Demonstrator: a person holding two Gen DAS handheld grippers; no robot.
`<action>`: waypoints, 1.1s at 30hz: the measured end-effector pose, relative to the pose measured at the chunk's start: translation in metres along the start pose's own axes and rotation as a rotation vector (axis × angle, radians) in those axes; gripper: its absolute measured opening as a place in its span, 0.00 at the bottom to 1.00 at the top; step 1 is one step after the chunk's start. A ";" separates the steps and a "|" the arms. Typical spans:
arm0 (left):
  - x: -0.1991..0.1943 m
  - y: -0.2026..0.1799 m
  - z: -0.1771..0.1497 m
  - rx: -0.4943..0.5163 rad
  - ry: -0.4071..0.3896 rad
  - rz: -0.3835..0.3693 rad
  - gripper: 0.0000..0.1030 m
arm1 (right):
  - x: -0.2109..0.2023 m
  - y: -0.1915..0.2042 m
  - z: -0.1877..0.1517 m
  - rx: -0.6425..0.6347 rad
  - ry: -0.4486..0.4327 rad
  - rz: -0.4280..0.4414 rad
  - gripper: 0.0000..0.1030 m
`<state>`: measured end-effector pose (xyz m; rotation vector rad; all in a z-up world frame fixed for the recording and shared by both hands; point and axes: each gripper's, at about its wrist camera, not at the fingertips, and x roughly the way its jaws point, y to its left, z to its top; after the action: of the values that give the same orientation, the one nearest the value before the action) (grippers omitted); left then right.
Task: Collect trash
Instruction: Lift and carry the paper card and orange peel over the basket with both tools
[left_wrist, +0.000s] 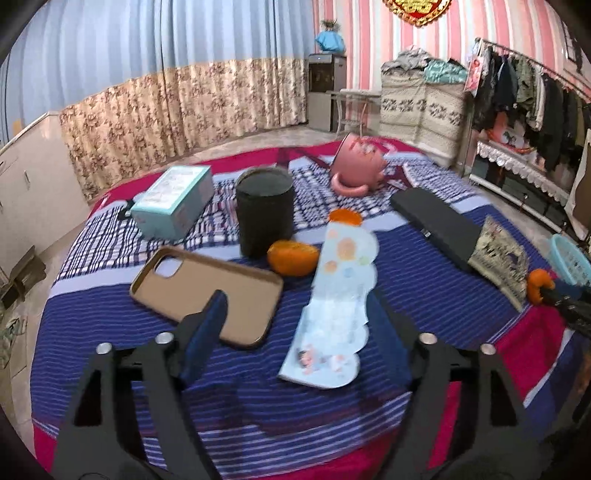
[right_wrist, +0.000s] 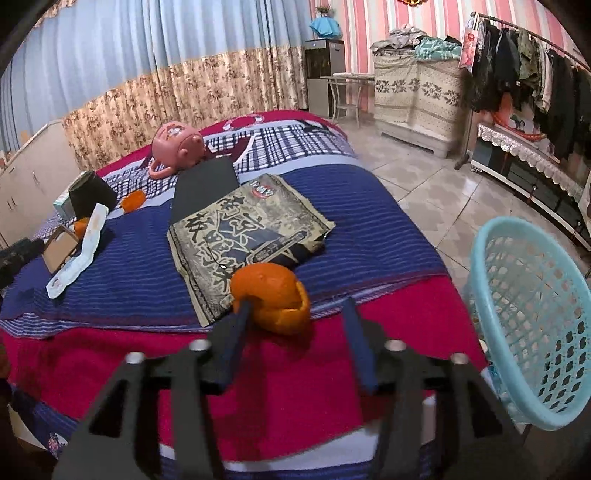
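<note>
Left wrist view: left tongs (left_wrist: 295, 317) spread wide, pads clamped on nothing. Between the two blue pads, a pale blue wrapper (left_wrist: 338, 306) with coloured dots, lying lengthwise on the bed (left_wrist: 110, 314) and blurred; whether it touches the right pad cannot be told. Just left of the wrapper, a brown phone case (left_wrist: 207, 291) face up, its near corner beside the left pad. Beyond them a dark cylindrical cup (left_wrist: 264, 210) standing upright, with an orange peel piece (left_wrist: 293, 257) at its foot and a smaller peel piece (left_wrist: 345, 216) behind the wrapper's far end. Left of the cup, a teal box (left_wrist: 173, 201); farther back, a pink mug (left_wrist: 360, 164) tipped over. To the right, a long black case (left_wrist: 439, 225) and a printed packet (left_wrist: 500, 256). At the far right edge, the other tongs with an orange peel against them, near a light blue basket (left_wrist: 570, 258).

Right wrist view: right tongs (right_wrist: 295, 306) apart, not clamped. Large orange peel (right_wrist: 275, 295) between the pads, resting against the tip of the left one and clear of the right one, over the red edge of the bed. Printed packet (right_wrist: 243, 236) just behind it, lying flat on the bedspread. Light blue basket (right_wrist: 532, 321) standing beside the bed at the right, tilted, mesh wall showing.
</note>
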<state>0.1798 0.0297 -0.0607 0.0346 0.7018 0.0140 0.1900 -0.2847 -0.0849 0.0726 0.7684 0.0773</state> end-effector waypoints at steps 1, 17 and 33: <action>0.002 0.001 0.000 -0.002 0.006 0.003 0.78 | -0.002 -0.001 -0.001 0.002 -0.002 0.000 0.56; 0.044 -0.029 -0.015 0.050 0.152 -0.058 0.77 | 0.012 0.010 0.002 -0.023 -0.011 0.002 0.33; 0.007 -0.057 0.009 0.080 0.054 -0.097 0.54 | -0.036 -0.031 0.002 0.081 -0.109 -0.020 0.31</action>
<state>0.1911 -0.0275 -0.0603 0.0774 0.7575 -0.1063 0.1664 -0.3186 -0.0615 0.1449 0.6629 0.0228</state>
